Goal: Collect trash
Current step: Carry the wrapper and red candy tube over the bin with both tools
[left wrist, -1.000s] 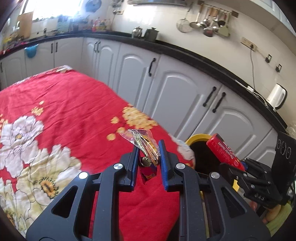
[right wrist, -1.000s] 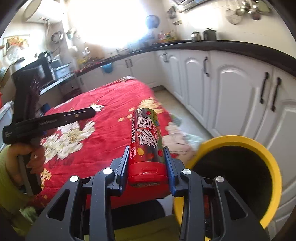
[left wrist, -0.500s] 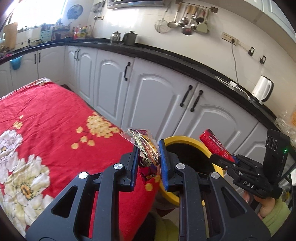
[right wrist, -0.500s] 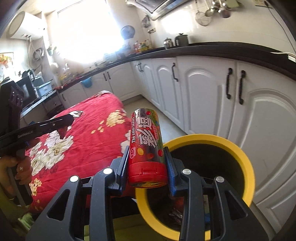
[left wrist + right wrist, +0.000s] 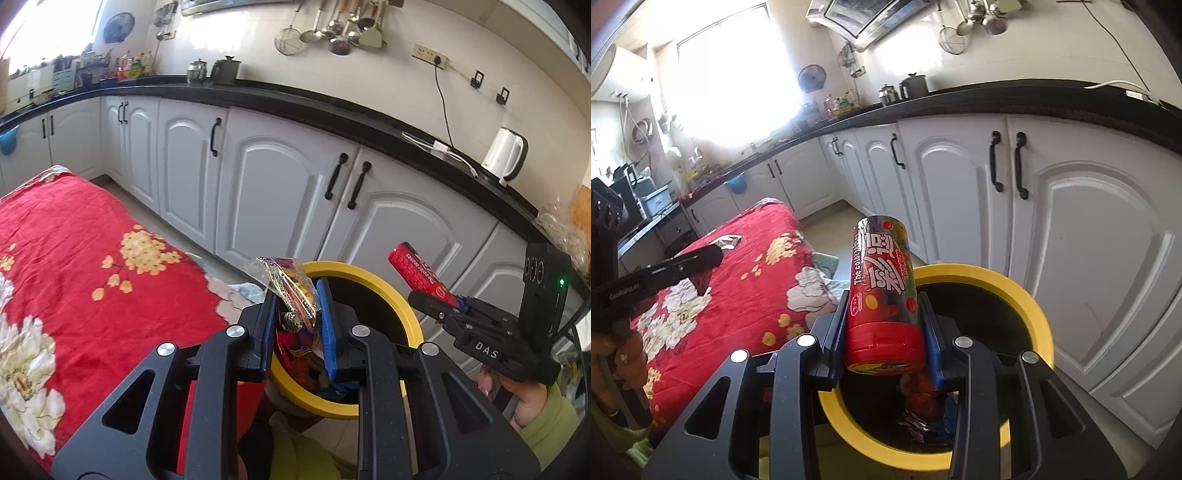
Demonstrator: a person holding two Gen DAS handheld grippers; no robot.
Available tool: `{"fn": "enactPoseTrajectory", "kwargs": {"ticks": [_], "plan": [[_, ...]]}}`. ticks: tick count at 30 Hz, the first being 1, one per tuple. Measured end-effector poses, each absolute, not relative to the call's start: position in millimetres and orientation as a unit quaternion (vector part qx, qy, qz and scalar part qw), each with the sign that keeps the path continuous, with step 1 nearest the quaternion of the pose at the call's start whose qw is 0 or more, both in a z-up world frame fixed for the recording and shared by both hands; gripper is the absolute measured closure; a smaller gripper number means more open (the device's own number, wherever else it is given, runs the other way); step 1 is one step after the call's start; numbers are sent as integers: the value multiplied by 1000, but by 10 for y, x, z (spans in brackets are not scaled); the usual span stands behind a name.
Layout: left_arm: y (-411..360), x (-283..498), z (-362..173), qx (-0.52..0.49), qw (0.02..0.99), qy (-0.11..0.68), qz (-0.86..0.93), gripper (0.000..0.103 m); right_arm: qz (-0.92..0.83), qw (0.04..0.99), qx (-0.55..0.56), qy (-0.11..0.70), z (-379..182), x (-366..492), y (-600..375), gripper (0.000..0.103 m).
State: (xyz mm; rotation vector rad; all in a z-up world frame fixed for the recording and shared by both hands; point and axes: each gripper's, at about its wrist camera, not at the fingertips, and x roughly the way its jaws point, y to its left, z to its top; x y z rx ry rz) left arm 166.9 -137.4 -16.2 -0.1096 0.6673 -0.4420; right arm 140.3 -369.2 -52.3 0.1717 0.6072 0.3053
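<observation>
The left tool (image 5: 295, 314) is clamped narrow on a crumpled clear-and-gold plastic snack wrapper (image 5: 291, 291), whose loose top sticks up and leans toward 11 o'clock past the blue fingertips (image 5: 324, 306). Directly behind and below it stands the round black trash bin with a yellow rim (image 5: 402, 314); in the left wrist view the wrapper hangs over the bin's near-left edge, at about 9 o'clock on the rim.

The right tool (image 5: 884, 314) grips a red cylindrical candy tube with a red cap (image 5: 884, 295) across its lower body, cap end toward the camera, the tube tilted up and away toward 12 o'clock. In the right wrist view the capped end sits above the bin's rim (image 5: 1039, 314) at about 10 o'clock, with the open mouth spreading to 3 o'clock. Crumpled wrappers already lie in the bin's bottom (image 5: 919, 410).

The desk covered by a red floral cloth (image 5: 74, 266) ends at a draped corner just beside the bin at 9 o'clock. White cabinet doors with black handles (image 5: 280, 184) close the space at 12 to 2 o'clock, a strip of pale floor between them and the bin. In the left wrist view the right tool (image 5: 432, 291) reaches in from 3 o'clock, near the bin's far rim.
</observation>
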Motion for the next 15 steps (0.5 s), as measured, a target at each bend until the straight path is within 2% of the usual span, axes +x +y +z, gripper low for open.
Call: {"fn": "enactPoseTrajectory", "kwargs": {"ticks": [15], "plan": [[-1845,1756,-429,-25,901,359,-241,88,114,930,104,334,-868,1374,-3977,70]]}}
